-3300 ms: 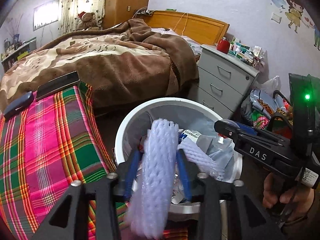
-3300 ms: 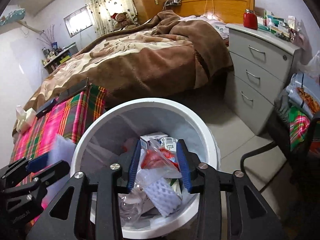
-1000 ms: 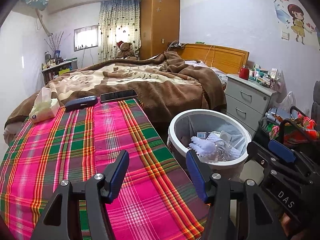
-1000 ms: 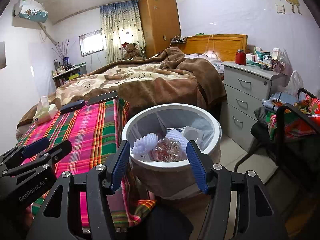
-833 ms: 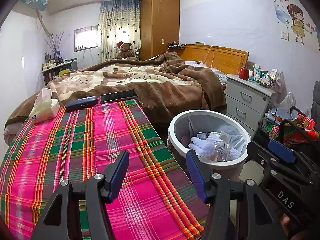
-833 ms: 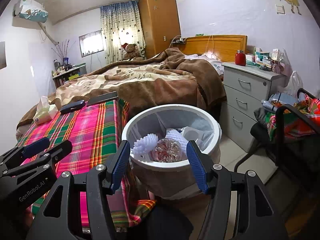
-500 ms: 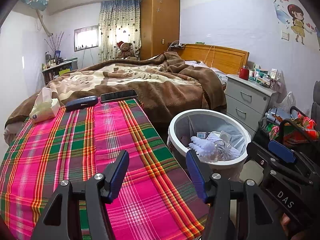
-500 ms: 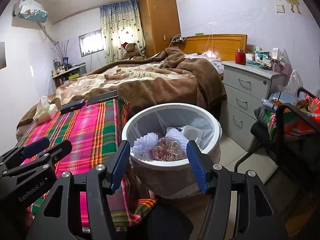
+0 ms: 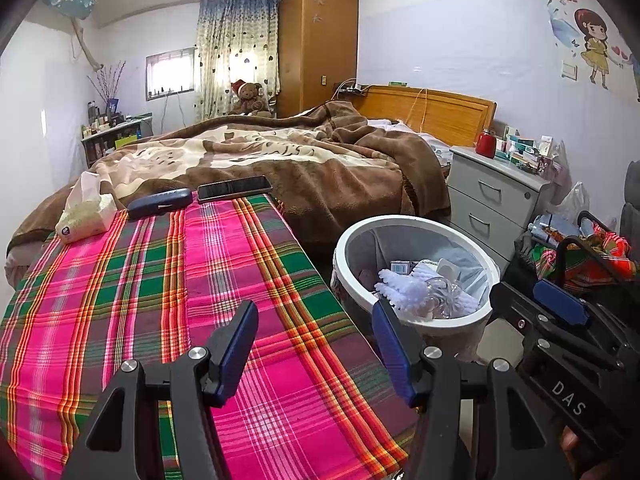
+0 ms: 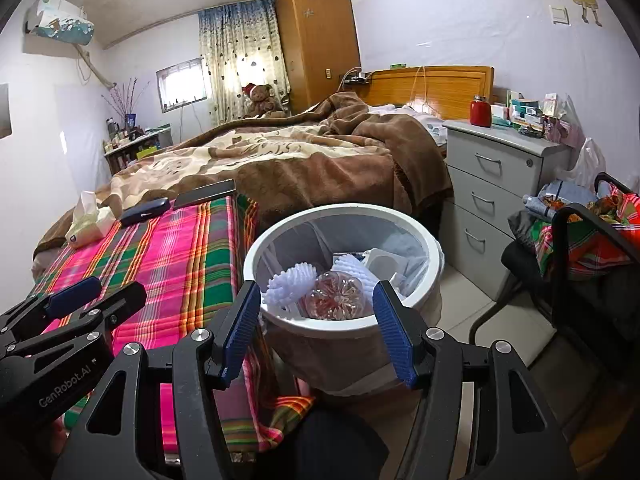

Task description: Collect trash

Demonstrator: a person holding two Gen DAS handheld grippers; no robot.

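While both grippers hang empty with fingers spread, the left gripper [image 9: 314, 346] sits over the plaid worktop [image 9: 132, 280] and the right gripper [image 10: 316, 326] faces the white bin [image 10: 416, 312] just beside it. Trash lies inside the bin: white foam nets [image 10: 286, 282], a clear crumpled bottle [image 10: 338, 296] and paper packets [image 10: 382, 260]. At the worktop's far edge rest a phone [image 9: 234, 189], a dark case [image 9: 160, 203] and a tissue pack [image 9: 86, 212].

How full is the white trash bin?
Fairly full: in the white trash bin, foam netting and a clear plastic bottle reach almost to the rim.
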